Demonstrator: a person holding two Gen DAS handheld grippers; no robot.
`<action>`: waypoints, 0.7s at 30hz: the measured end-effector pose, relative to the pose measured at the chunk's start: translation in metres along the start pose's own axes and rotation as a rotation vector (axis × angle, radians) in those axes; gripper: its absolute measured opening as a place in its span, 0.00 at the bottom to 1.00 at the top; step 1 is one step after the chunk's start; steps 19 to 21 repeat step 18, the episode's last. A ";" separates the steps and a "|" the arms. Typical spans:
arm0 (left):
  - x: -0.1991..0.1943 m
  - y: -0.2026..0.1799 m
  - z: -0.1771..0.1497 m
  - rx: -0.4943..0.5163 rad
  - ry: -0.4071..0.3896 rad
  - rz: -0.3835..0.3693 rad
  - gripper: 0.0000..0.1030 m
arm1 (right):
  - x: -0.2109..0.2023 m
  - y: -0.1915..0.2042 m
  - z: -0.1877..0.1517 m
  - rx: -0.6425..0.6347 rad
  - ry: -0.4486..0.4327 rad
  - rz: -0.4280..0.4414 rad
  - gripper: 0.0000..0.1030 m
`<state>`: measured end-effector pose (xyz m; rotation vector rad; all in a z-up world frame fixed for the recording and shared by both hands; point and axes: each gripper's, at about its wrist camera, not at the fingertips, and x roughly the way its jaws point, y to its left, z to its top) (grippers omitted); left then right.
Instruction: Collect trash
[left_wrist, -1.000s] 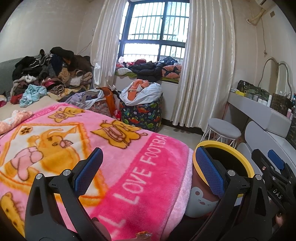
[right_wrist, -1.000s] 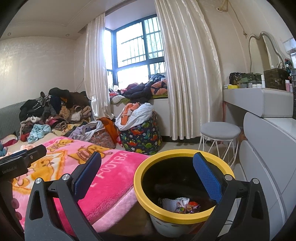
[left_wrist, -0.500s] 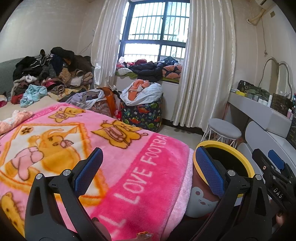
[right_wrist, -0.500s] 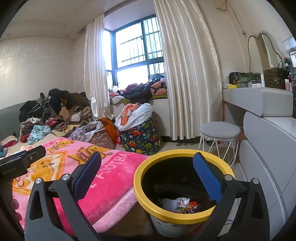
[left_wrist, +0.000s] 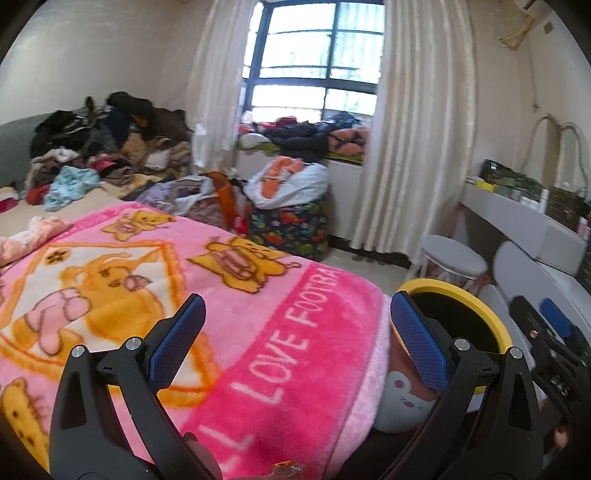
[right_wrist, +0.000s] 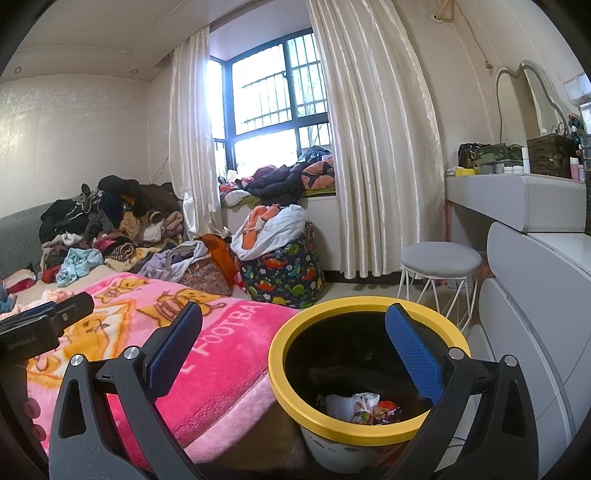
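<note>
Left wrist view: next to nothing changed over the last second, left tongs (left_wrist: 297, 325) spread apart and empty above the pink blanket (left_wrist: 207, 295), yellow-rimmed trash bin (left_wrist: 461, 295) at 4 o'clock half-hidden behind the right finger, an orange-brown scrap (left_wrist: 286, 469) cut off at 6 o'clock and too little shown to name. Right wrist view: same stillness, right tongs (right_wrist: 293, 334) apart and empty over the trash bin (right_wrist: 365, 430), wrappers (right_wrist: 364, 408) lying at its bottom toward 6 o'clock. Judged from this, a pause between pickups, with no further trash plainly in sight.
</note>
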<state>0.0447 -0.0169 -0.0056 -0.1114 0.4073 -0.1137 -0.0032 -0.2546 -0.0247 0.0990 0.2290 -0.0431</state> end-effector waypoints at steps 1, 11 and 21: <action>0.000 0.001 0.000 -0.002 0.001 0.008 0.89 | 0.000 0.003 0.001 -0.009 0.003 0.000 0.94; -0.002 0.076 0.004 -0.167 0.018 0.153 0.89 | 0.034 0.088 0.030 -0.127 0.055 0.250 0.94; -0.021 0.230 -0.020 -0.298 0.096 0.517 0.89 | 0.100 0.258 -0.001 -0.251 0.420 0.716 0.94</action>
